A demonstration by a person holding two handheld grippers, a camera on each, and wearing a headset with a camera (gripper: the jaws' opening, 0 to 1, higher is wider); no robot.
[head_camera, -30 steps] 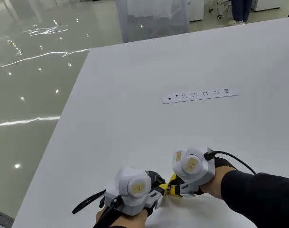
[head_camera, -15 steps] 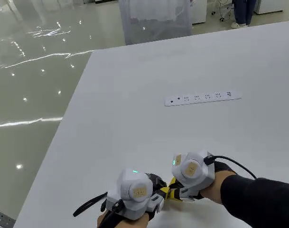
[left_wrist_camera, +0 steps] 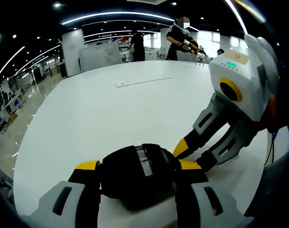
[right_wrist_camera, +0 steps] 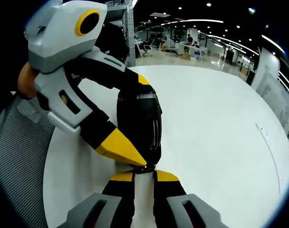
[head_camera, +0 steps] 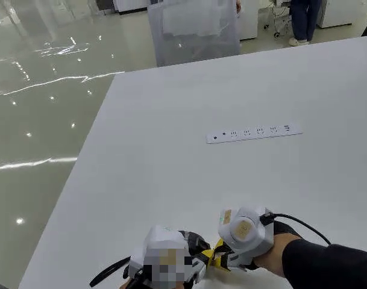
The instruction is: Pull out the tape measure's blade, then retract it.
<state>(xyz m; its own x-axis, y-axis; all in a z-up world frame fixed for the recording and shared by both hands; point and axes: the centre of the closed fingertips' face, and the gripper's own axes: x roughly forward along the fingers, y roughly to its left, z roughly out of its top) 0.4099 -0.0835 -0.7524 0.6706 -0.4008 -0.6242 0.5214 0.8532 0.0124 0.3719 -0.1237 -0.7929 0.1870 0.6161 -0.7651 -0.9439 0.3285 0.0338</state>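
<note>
A black tape measure (left_wrist_camera: 140, 175) sits between the yellow-tipped jaws of my left gripper (left_wrist_camera: 138, 166), which is shut on its case. In the head view the case (head_camera: 197, 242) is near the table's front edge, between the left gripper (head_camera: 195, 256) and the right gripper (head_camera: 218, 248). My right gripper (right_wrist_camera: 144, 176) has its jaws pressed together on the small end of the blade at the mouth of the tape measure (right_wrist_camera: 140, 121). Almost no blade is out. The right gripper (left_wrist_camera: 189, 151) comes in beside the case in the left gripper view.
A white power strip (head_camera: 254, 132) lies flat in the middle of the white table (head_camera: 171, 150). The table's left edge (head_camera: 75, 174) drops to a shiny floor. A grey mesh chair (right_wrist_camera: 16, 156) is close behind. People stand beyond the far end (left_wrist_camera: 180, 40).
The head camera has tilted, so the picture has shifted downward. Both grippers stay together on the tape measure, and the blade has not visibly come out.
</note>
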